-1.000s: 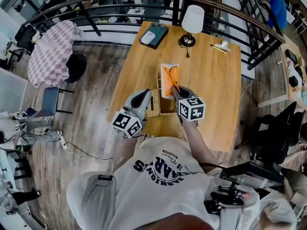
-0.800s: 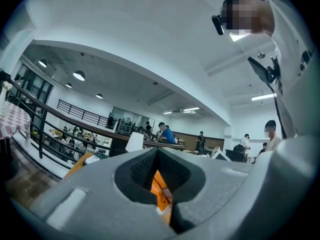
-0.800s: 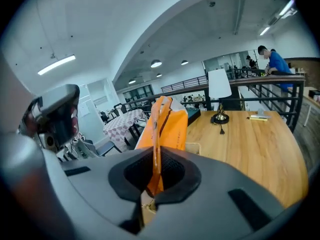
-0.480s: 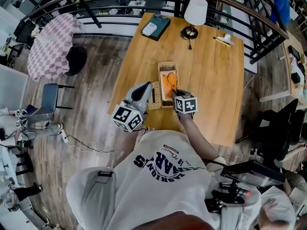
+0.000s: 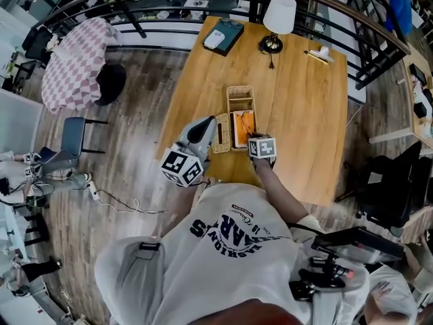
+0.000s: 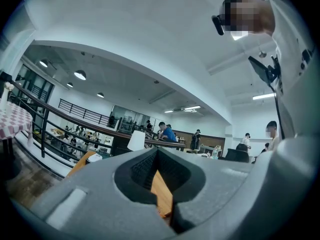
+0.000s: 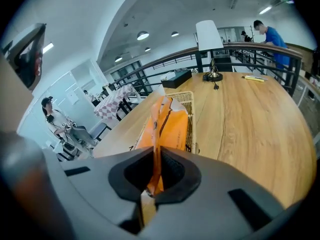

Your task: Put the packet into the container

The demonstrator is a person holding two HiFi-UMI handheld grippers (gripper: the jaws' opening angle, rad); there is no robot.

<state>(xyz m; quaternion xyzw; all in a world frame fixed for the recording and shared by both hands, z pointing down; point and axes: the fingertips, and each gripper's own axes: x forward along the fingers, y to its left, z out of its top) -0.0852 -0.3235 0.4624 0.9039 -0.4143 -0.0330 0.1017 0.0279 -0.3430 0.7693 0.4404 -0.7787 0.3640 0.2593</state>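
An orange packet [image 5: 243, 128] lies in the near half of a long wicker basket [image 5: 240, 97] on the wooden table [image 5: 304, 127]. My right gripper [image 5: 252, 139] is at the packet's near end, shut on its edge. In the right gripper view the packet [image 7: 172, 126] runs forward from between the jaws of the right gripper [image 7: 155, 156] into the basket [image 7: 190, 101]. My left gripper [image 5: 206, 124] hovers left of the basket near the table's edge, shut and holding nothing. In its own view the left gripper [image 6: 157, 151] points up over the table.
A smaller wicker tray [image 5: 222, 133] sits against the basket's left side. At the table's far end stand a white lamp [image 5: 278, 15], a dark book with a phone on it [image 5: 222, 36] and a few pens [image 5: 317, 54]. A curved railing [image 5: 169, 5] runs behind.
The right gripper has come down and back toward me with the packet. The packet stood upright over the basket and now lies low in its near half. The left gripper barely moved.
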